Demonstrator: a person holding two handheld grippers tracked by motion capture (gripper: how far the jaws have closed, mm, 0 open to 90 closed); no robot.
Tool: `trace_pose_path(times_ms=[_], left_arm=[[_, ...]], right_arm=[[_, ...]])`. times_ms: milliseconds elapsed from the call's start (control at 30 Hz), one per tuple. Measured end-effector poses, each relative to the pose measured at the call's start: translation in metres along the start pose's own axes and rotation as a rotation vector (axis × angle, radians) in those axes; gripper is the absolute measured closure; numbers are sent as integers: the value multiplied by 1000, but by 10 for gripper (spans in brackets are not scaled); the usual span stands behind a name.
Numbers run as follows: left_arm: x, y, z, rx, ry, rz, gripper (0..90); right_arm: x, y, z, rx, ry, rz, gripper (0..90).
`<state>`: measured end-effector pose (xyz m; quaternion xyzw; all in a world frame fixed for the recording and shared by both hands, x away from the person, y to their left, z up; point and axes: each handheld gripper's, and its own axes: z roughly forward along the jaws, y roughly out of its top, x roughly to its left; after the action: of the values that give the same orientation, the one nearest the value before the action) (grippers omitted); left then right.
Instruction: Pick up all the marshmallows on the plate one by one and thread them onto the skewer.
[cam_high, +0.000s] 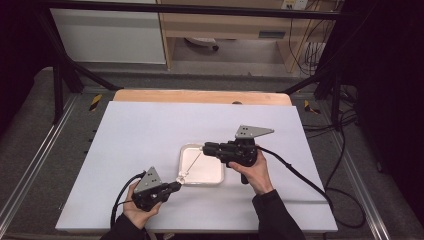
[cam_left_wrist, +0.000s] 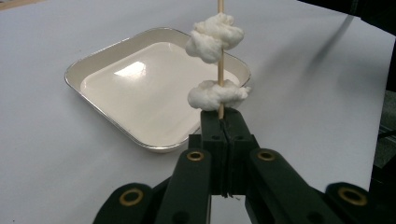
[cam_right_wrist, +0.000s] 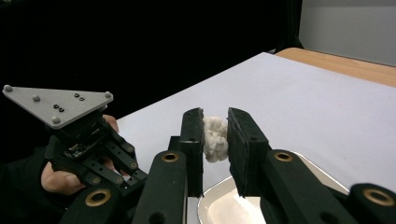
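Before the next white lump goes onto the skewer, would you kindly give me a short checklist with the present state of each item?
1. Skewer clamped in the left gripper: ok, fingers shut on its lower end.
2. Lumps already on the skewer: ok, two white lumps sit threaded above the fingers.
3. Lump held by the right gripper: ok, it sits between both fingers.
4. Skewer tip lined up with the held lump: cannot tell.
5. Tray underneath to catch a drop: ok, the skewer hangs over it.
6. Tray has spare lumps: not ok, it looks bare.
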<state>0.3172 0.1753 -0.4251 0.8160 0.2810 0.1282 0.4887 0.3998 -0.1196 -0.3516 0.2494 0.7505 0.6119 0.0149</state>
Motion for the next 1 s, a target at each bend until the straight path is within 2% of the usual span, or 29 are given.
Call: trace_pose_path(times_ms=[433,600,833,1000], left_arm=[[-2,0,1,7,-1,17,888],[-3,0,-1,-18,2,21,889],[-4,0,0,-13,12,24,889],[-5,-1,0,-22,9,11,890]], right_arm=[[1,-8,10,40,43,24,786],[3,-10,13,32,54,35,805],[5,-13,15,37,62,35,822],[8,-16,17,28,71,41,830]])
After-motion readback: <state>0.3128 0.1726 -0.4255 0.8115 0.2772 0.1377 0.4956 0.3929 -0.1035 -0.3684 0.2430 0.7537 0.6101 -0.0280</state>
